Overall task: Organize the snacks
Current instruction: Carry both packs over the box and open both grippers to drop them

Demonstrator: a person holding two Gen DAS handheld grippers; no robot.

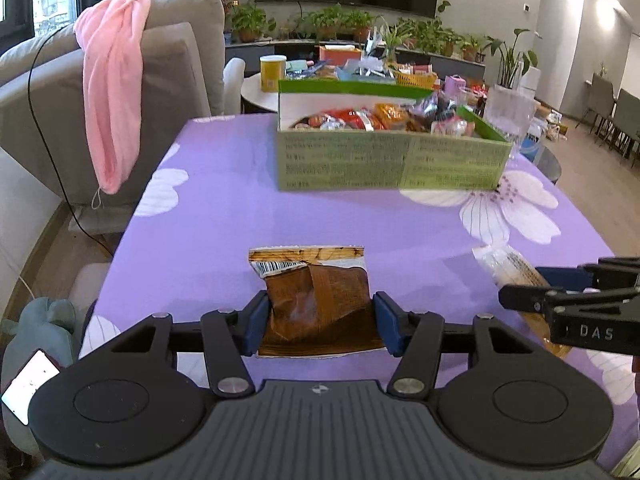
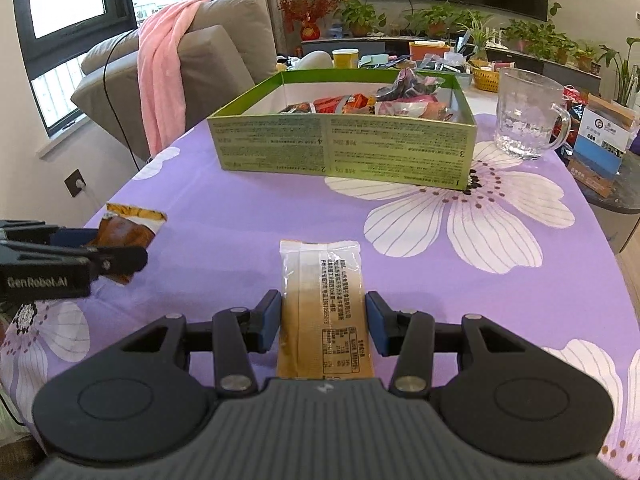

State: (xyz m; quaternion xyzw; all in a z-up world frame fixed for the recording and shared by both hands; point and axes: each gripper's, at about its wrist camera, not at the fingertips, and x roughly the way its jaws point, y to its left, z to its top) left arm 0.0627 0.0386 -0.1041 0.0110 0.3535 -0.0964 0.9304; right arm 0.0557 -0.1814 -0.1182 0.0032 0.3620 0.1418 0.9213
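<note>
Snacks: a crinkled brown foil packet sits clamped in the left gripper; a long tan wrapped bar sits clamped in the right gripper. Slippery wrappers could slide free when lifted toward the green cardboard box.

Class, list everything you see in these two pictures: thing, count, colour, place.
tablecloth: one, purple with white flowers, covering the table
box: one, green, far side of the table
boxed snacks: several, mostly red and orange, inside the box
glass mug: one, clear, right of the box
brown packet: one, near left
tan bar: one, near right
pink cloth: one, draped over the grey sofa
left claw: black, blue pads against the brown packet
right claw: black, closed on the tan bar
</note>
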